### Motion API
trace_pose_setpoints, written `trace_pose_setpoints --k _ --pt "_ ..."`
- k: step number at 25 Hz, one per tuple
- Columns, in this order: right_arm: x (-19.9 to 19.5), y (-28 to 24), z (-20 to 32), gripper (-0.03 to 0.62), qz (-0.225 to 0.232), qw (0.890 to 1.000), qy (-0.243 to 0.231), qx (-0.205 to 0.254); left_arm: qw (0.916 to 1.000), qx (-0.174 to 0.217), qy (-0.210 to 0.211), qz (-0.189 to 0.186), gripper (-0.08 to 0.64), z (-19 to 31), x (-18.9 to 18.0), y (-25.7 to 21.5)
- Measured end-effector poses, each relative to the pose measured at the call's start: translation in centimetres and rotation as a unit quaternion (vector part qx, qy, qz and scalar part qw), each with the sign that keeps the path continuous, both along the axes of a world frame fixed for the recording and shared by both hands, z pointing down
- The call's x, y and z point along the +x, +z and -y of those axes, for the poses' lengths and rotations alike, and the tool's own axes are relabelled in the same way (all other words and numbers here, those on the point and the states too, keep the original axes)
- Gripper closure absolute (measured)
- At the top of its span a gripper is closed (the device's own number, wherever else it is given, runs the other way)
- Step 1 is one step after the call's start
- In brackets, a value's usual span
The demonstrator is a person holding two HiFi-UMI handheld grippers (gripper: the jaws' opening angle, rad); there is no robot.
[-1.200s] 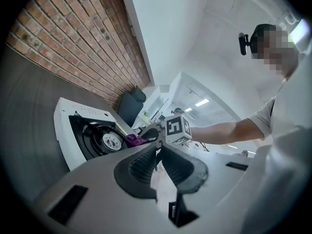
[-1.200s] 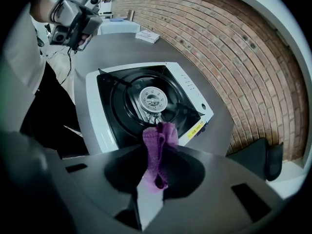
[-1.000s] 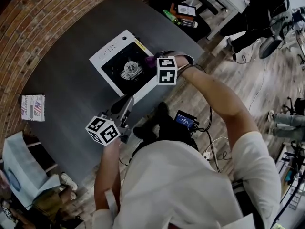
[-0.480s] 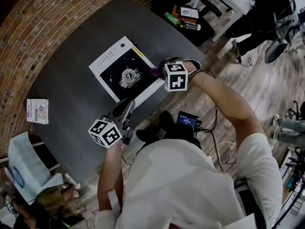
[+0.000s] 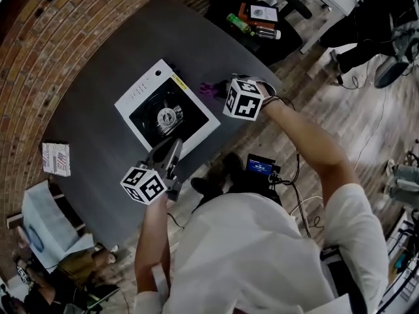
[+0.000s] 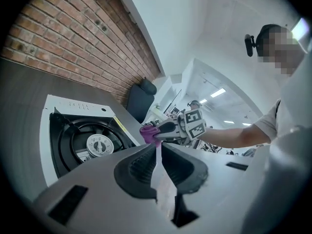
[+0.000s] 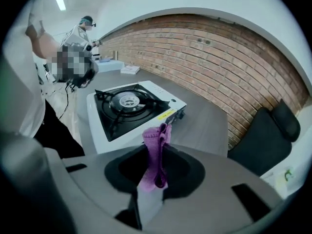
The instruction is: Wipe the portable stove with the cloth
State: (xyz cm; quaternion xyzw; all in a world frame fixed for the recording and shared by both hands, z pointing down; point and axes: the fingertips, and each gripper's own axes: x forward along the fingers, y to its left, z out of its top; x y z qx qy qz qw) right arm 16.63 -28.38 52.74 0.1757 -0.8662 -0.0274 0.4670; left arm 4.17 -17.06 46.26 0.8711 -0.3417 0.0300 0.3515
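Observation:
The portable stove (image 5: 167,113) is white with a black burner top and sits on the dark grey table (image 5: 91,84). My right gripper (image 5: 220,90) hangs just past the stove's right edge, shut on a purple cloth (image 5: 209,88). In the right gripper view the cloth (image 7: 156,152) stands pinched between the jaws, with the stove (image 7: 129,108) ahead and to the left. My left gripper (image 5: 175,148) is at the stove's near corner, shut and holding nothing. Its own view shows the stove (image 6: 80,140) to the left, and beyond the jaws the right gripper's fingers (image 6: 165,127) holding the cloth (image 6: 147,133).
A printed packet (image 5: 55,159) lies on the table's left end. A bottle and books (image 5: 256,19) sit beyond the far end. A black chair (image 7: 273,135) stands by the brick wall. A light bag (image 5: 39,227) is on the floor at left.
My right gripper has carried the purple cloth off the stove's right side to just beyond its edge. The left gripper has stayed near the stove's front corner.

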Motion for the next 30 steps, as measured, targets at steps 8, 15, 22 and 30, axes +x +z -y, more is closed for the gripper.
trace_pose_setpoints --k 8,15,22,30 --pt "-1.6 2.8 5.6 0.505 0.13 0.989 0.055 -0.051 0.9981 -0.037 -0.024 0.044 0.518 1.5 2.1 1.7" --pt "-3.9 3.7 8.4 0.505 0.222 0.972 0.047 -0.067 0.9948 -0.067 -0.036 0.068 0.518 1.8 3.6 3.2" --pt "-5.7 4.5 6.5 0.506 0.262 0.96 0.008 -0.102 0.9927 -0.08 -0.042 0.079 0.518 1.4 3.7 3.3" --pt "-5.2 5.2 3.5 0.506 0.253 0.959 -0.028 -0.127 0.9931 -0.088 -0.036 0.068 0.518 0.4 5.0 4.2"
